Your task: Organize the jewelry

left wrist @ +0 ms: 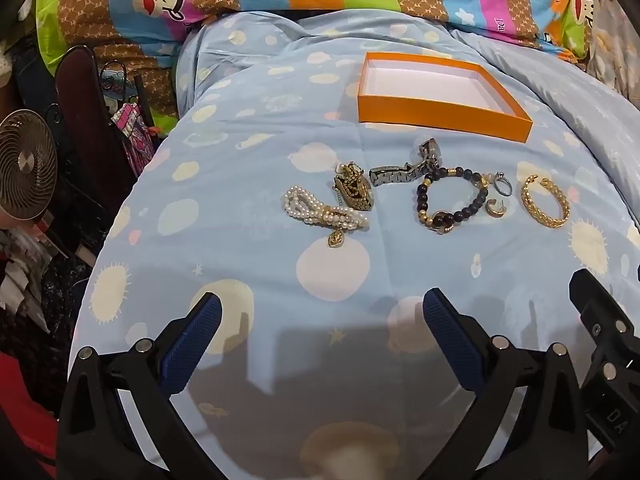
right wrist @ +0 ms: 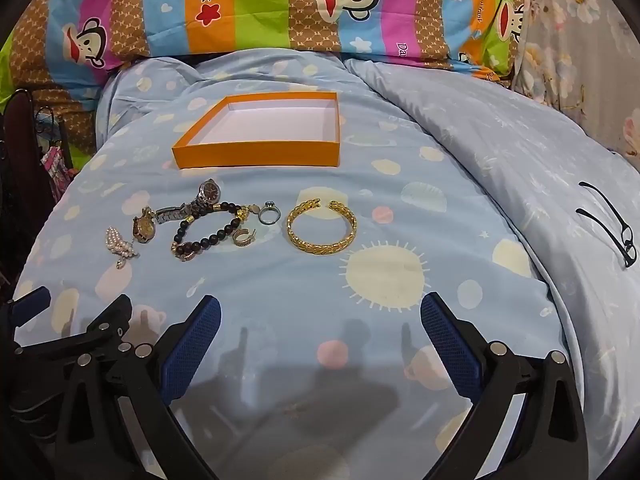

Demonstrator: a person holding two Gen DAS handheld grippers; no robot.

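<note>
An empty orange box (left wrist: 440, 114) (right wrist: 256, 154) with a white inside sits on the blue bedspread. In front of it lies a row of jewelry: a pearl bracelet (left wrist: 324, 212) (right wrist: 120, 246), a gold watch (left wrist: 354, 188) (right wrist: 144, 226), a silver watch (left wrist: 408, 166) (right wrist: 200, 198), a dark bead bracelet (left wrist: 448, 202) (right wrist: 208, 232), a silver ring (left wrist: 503, 187) (right wrist: 269, 214), a small gold hoop (left wrist: 496, 209) (right wrist: 244, 237) and a gold bangle (left wrist: 546, 202) (right wrist: 322, 227). My left gripper (left wrist: 322, 320) and right gripper (right wrist: 320, 320) are open and empty, hovering near the front of the bed, short of the jewelry.
A striped monkey-print pillow (right wrist: 280, 8) lies behind the box. Black glasses (right wrist: 616, 224) rest on the folded blanket at right. A small fan (left wrist: 26, 164) and clutter stand off the bed's left edge.
</note>
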